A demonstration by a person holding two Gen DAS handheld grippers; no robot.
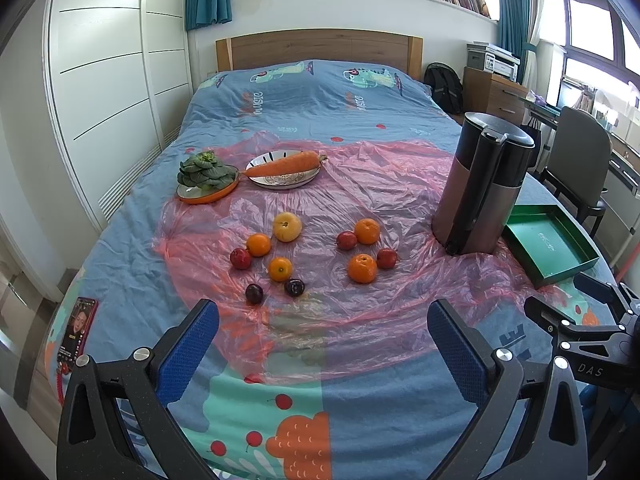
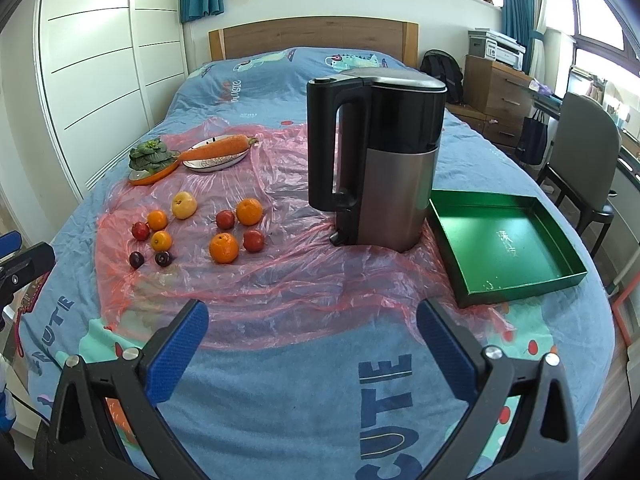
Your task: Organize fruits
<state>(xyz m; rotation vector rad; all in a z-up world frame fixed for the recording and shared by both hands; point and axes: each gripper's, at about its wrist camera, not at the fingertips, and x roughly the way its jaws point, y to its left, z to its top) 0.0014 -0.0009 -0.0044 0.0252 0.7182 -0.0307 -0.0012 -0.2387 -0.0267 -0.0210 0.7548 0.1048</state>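
Several fruits lie loose on a pink plastic sheet (image 1: 360, 184) on the bed: a yellow apple (image 1: 287, 227), oranges (image 1: 362, 268), small red apples (image 1: 240, 258) and two dark plums (image 1: 294, 287). They also show in the right wrist view, with an orange (image 2: 224, 248) nearest. An empty green tray (image 2: 504, 246) lies at the right, also in the left wrist view (image 1: 548, 246). My left gripper (image 1: 322, 314) is open and empty, short of the plums. My right gripper (image 2: 312, 314) is open and empty, over the sheet's near edge.
A tall black and steel kettle (image 2: 380, 160) stands between the fruits and the tray. A carrot on a plate (image 1: 286, 166) and greens on an orange plate (image 1: 206, 178) sit behind the fruits. A phone (image 1: 76, 332) lies at the bed's left edge. A chair (image 2: 580, 160) stands right.
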